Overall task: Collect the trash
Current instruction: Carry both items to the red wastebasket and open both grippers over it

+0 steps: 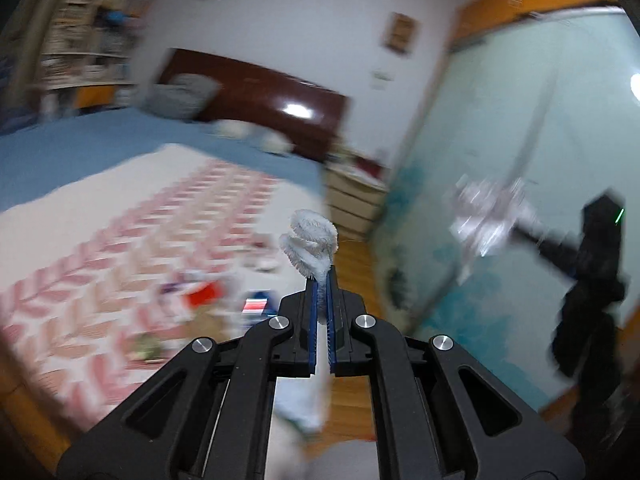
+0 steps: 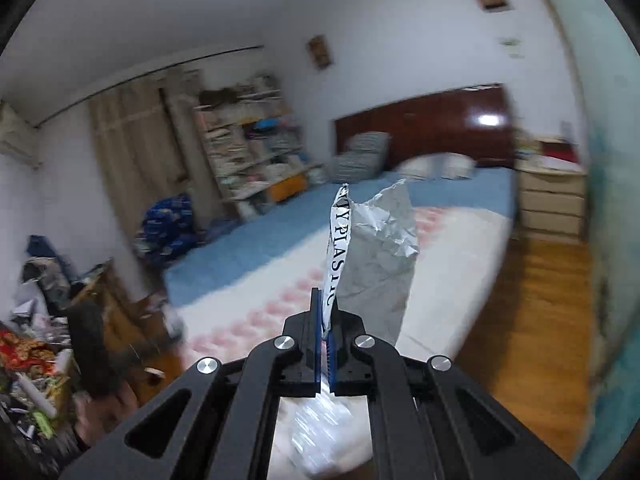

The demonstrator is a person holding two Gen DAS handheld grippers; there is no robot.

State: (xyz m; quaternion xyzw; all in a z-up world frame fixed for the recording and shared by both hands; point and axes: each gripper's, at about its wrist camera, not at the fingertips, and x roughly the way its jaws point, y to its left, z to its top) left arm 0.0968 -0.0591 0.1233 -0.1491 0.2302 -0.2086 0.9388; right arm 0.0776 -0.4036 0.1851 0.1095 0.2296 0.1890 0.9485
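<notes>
Left claw [image 1: 322, 280] clamped on fluffy white rag [image 1: 310, 242], right claw [image 2: 326, 316] on crinkled silver plastic wrapper [image 2: 380, 256]; blurred litter, seemingly wrappers [image 1: 208, 300], left on bed [image 1: 120, 240].

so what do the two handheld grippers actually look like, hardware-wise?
Both match: the left gripper and right gripper are matte black, with angular linkage arms that have slot cutouts and round silver pivot bolts. Each carries two narrow black fingers lined with blue ribbed pads. No cables or printed markings show. In the left view the right unit appears blurred, with a small green light.
</notes>
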